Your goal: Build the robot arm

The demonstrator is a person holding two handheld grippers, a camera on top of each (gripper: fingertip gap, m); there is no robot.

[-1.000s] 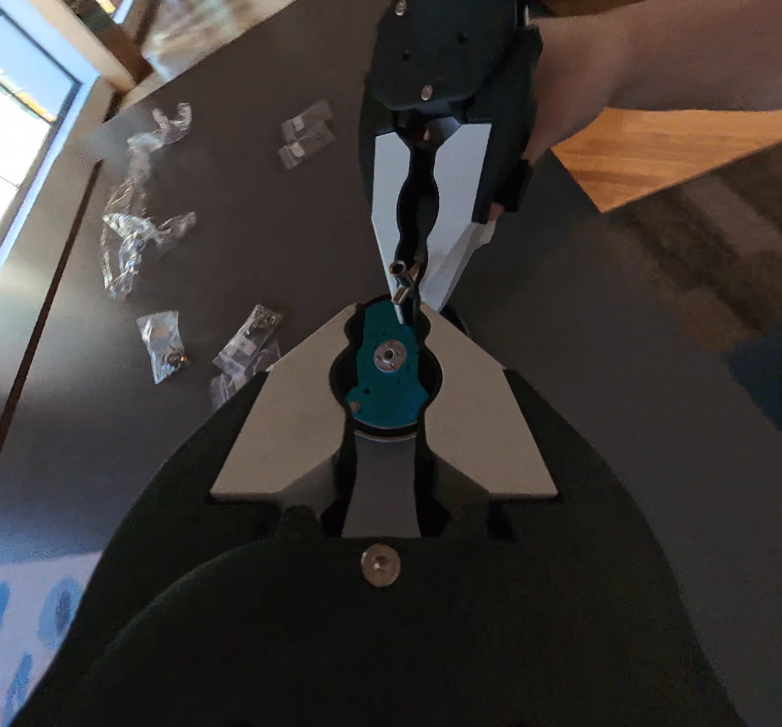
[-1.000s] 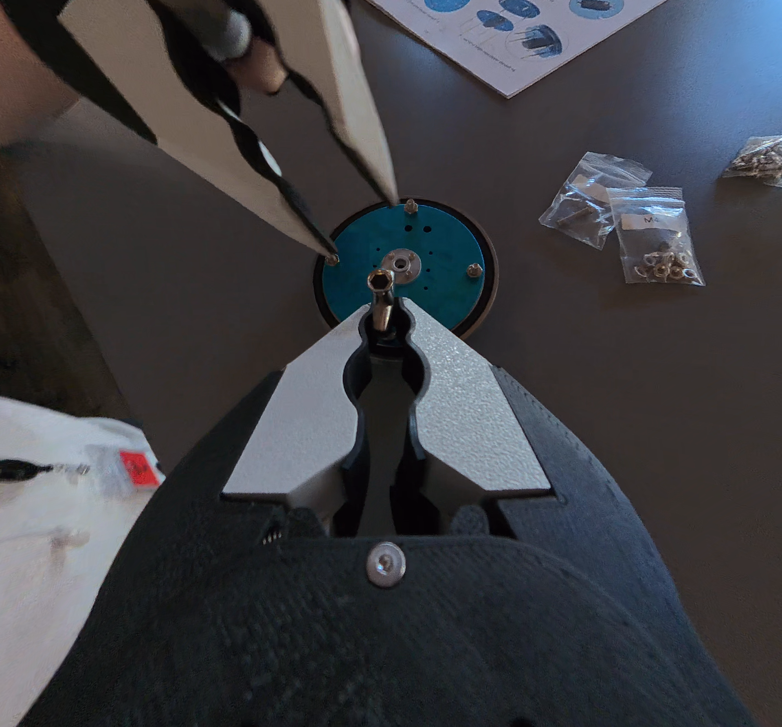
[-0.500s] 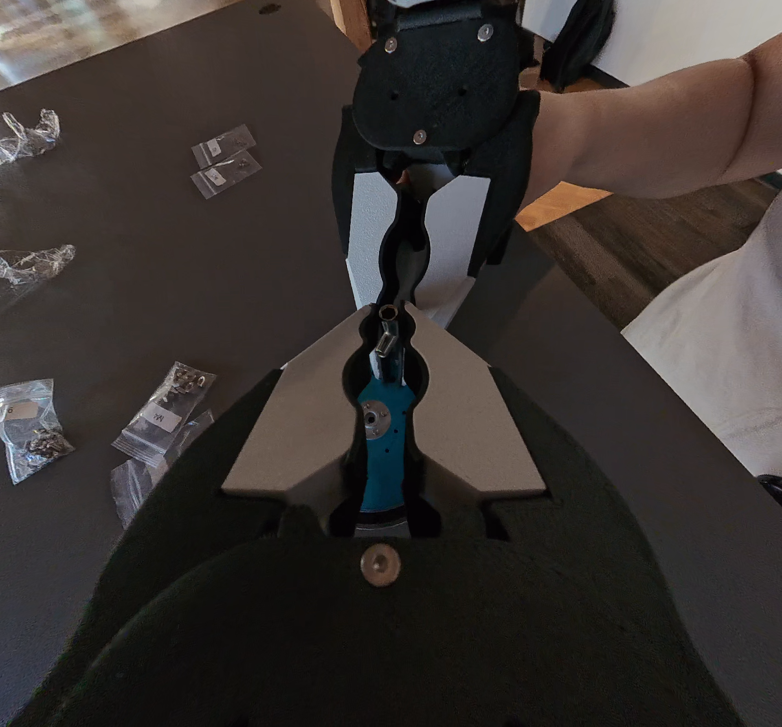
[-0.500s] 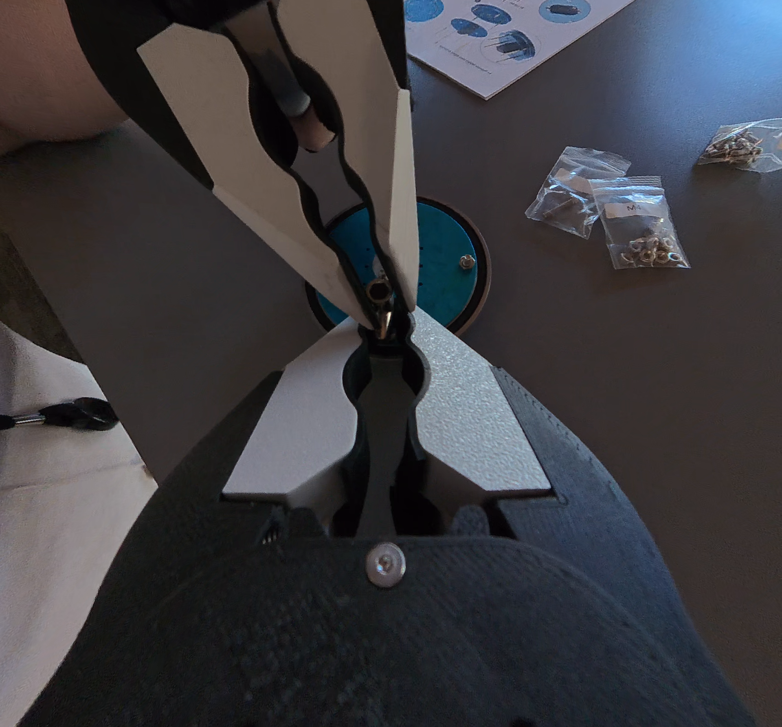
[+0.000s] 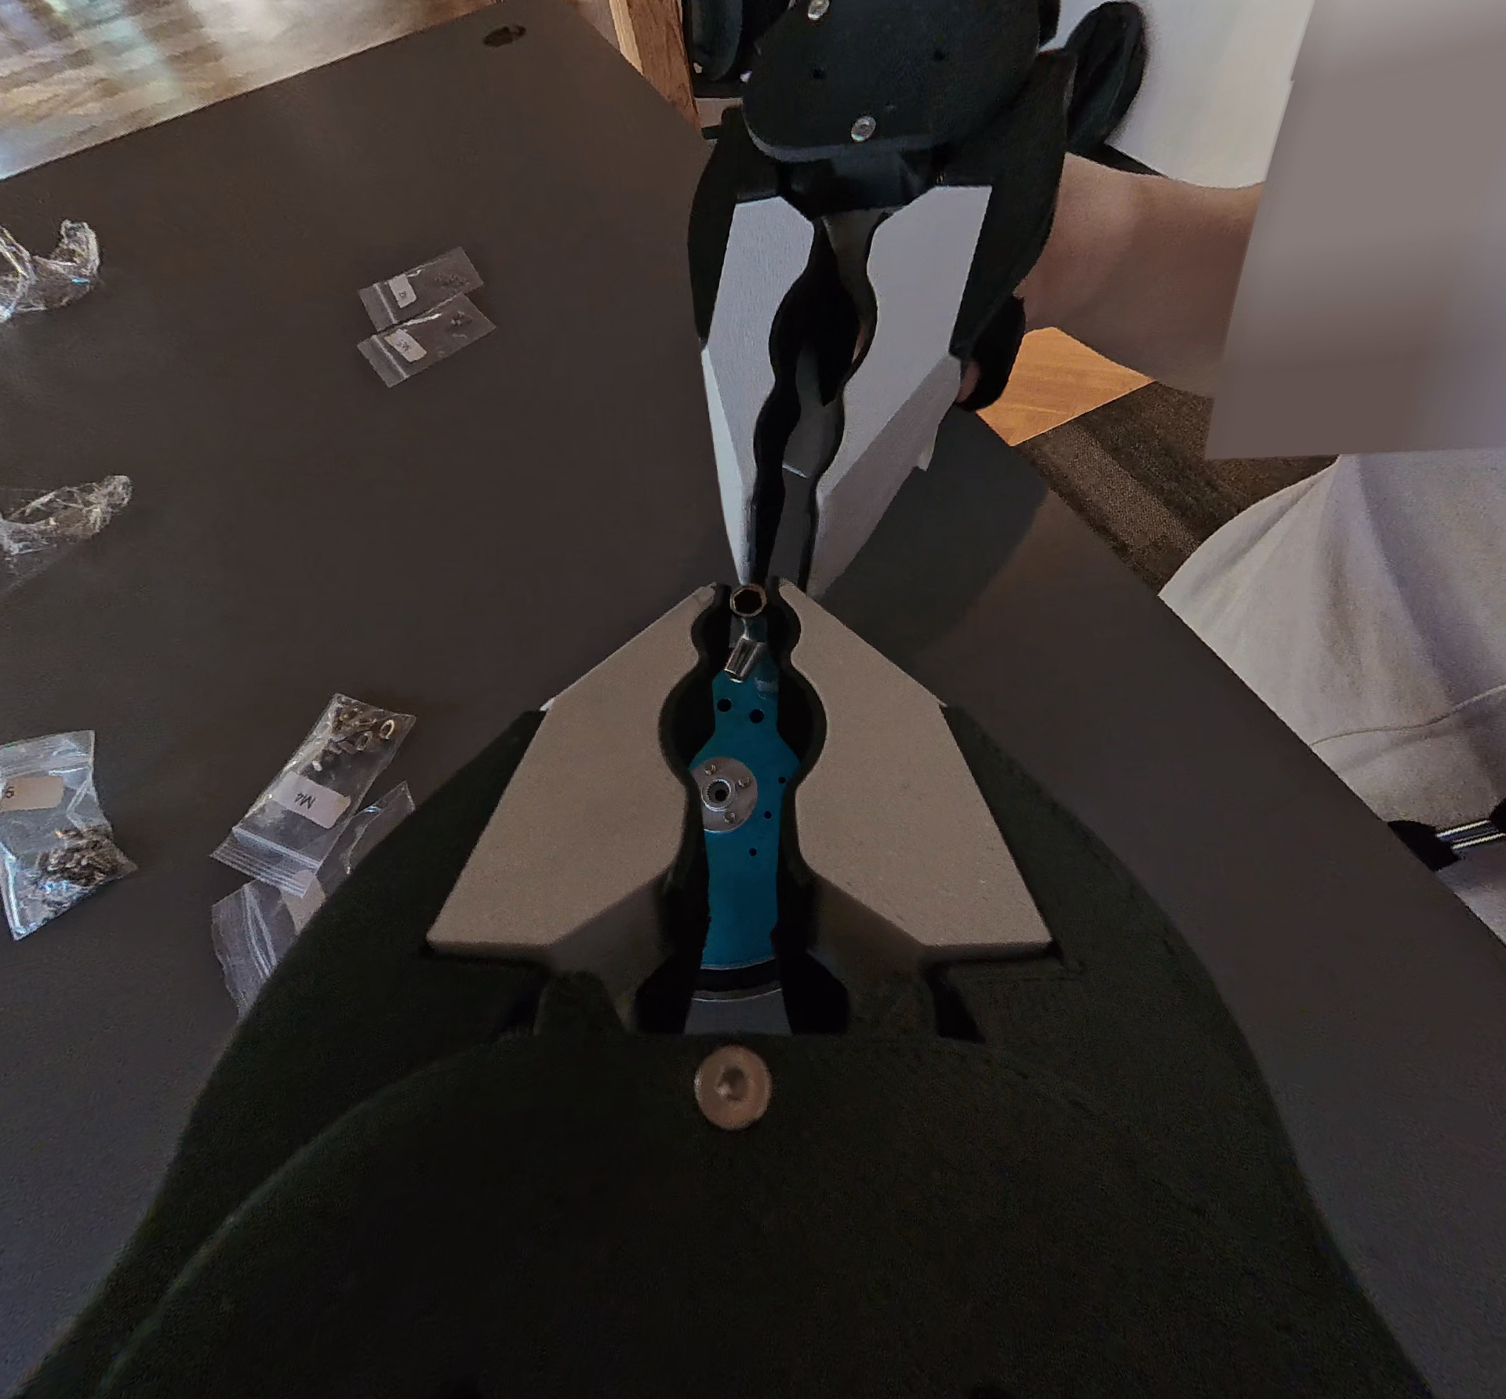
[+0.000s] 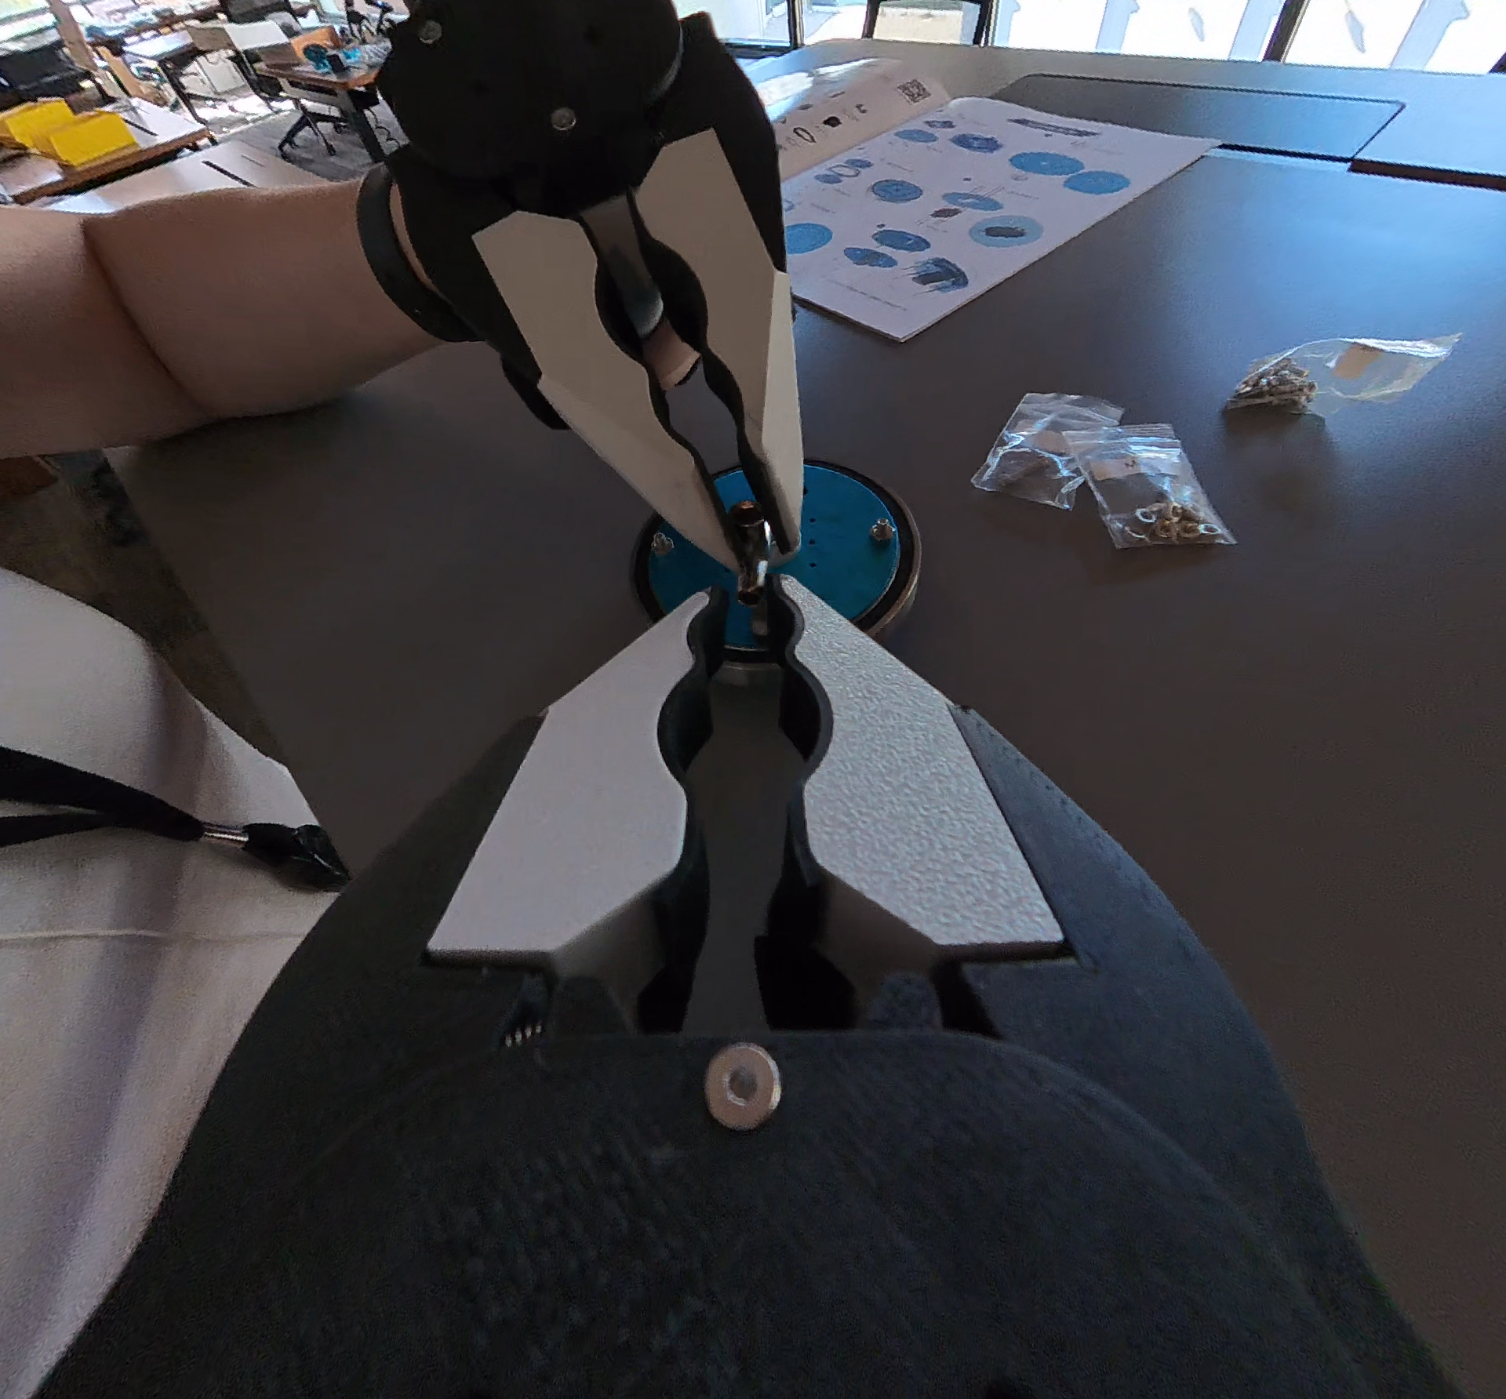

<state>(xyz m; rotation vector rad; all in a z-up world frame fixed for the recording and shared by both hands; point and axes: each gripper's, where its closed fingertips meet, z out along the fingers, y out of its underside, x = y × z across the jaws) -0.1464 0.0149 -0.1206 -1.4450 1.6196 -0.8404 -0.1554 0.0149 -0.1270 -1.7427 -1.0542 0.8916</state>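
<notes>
On a dark table [image 6: 1222,708], a blue disc [image 6: 839,545] lies flat. Above it, a small metal socket piece [image 5: 746,631] is clamped by the left gripper [image 5: 746,602] and right gripper [image 6: 750,602], both pinched together on it, tips meeting; bagged hardware [image 6: 1157,512] lies beside the disc.

A small metal socket piece [image 6: 748,555] is pinched tip to tip between the left hand-held gripper [image 6: 746,537] and right hand-held gripper [image 6: 750,600] — above a round blue disc [image 6: 839,545] lying flat on the dark worktop [image 6: 1141,708].
</notes>
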